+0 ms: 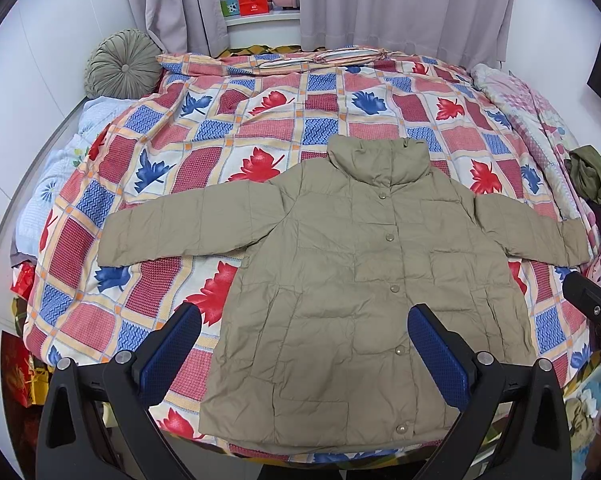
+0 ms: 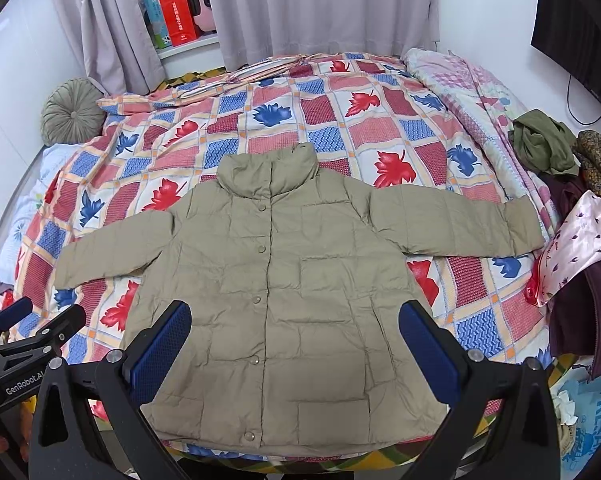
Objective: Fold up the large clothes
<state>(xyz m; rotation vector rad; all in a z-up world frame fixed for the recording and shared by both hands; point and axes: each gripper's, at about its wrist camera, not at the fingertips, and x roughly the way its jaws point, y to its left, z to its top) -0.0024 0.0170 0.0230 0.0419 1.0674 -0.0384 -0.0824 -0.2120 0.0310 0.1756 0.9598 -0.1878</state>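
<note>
A khaki padded jacket [image 1: 352,264] lies flat on the bed, front up and buttoned, collar toward the far side and both sleeves spread sideways; the right wrist view shows the same jacket [image 2: 284,280]. My left gripper [image 1: 304,320] is open above the jacket's lower hem, holding nothing. My right gripper [image 2: 294,320] is also open above the hem, nothing between its blue pads. The right gripper's tip [image 1: 588,292] shows at the right edge of the left wrist view, and the left gripper [image 2: 32,320] appears at the lower left of the right wrist view.
A patchwork leaf-print quilt [image 1: 220,128] covers the bed. A round green cushion [image 1: 120,64] sits at the far left. A heap of other clothes [image 2: 568,168] lies at the bed's right edge. Grey curtains [image 2: 320,4] and a red box [image 2: 178,16] stand behind the bed.
</note>
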